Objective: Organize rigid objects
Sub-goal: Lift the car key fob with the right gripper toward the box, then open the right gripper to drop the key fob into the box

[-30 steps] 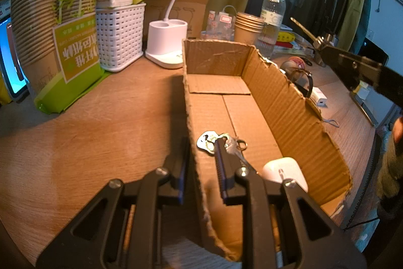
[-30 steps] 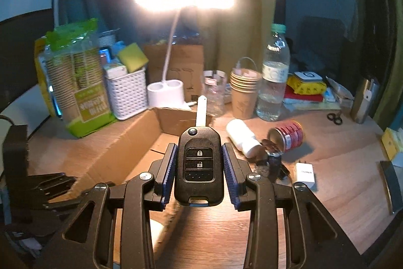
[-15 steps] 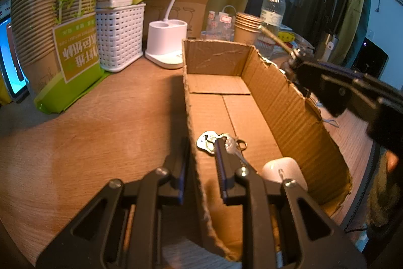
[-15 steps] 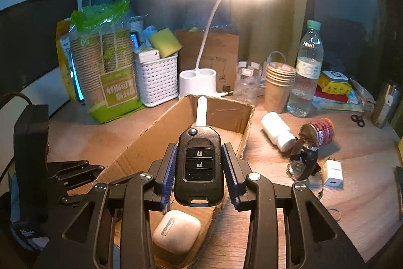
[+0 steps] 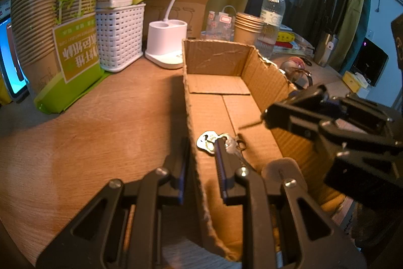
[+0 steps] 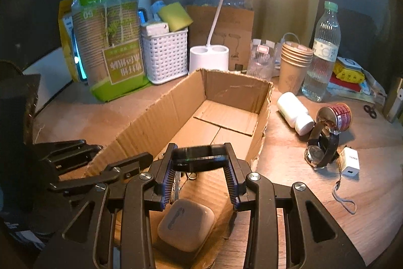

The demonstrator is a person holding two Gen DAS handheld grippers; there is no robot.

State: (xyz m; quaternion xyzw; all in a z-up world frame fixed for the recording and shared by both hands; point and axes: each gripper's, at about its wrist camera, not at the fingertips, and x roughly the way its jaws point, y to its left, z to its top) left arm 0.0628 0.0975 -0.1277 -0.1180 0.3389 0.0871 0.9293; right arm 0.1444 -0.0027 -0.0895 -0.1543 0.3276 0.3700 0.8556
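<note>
My right gripper [image 6: 200,169] is clamped on a black car key [image 6: 199,158], pinched by its two sides between the blue-ribbed pads. From my right wrist I see it almost edge-on, a dark, glossy, flattish slab held crosswise at the fingertips. In the left wrist view its thin metal blade [image 5: 249,124] pokes out to the left of my right gripper [image 5: 314,110]. The key hangs over the near half of the cardboard box [image 6: 236,90], above the box floor; I cannot tell whether it touches the floor.

The box is long, open-topped and brown, with ragged torn edges, and runs from near me towards the far side of the wooden table [image 5: 100,130]. Inside it, at the near end, lies a rounded earbud case [image 6: 186,226]. Just beyond that, a bunch of silver keys [image 5: 214,141] on a ring rests on the floor against the box's left wall.

My left gripper [image 5: 201,165] straddles that left wall [image 5: 195,155], one finger outside and one inside, closed down on the cardboard.

On the table to the right of the box lie a white pill bottle [image 6: 294,112] on its side, a red can [image 6: 337,115], a black wristwatch [image 6: 321,148] and a white charger [image 6: 350,161].
</note>
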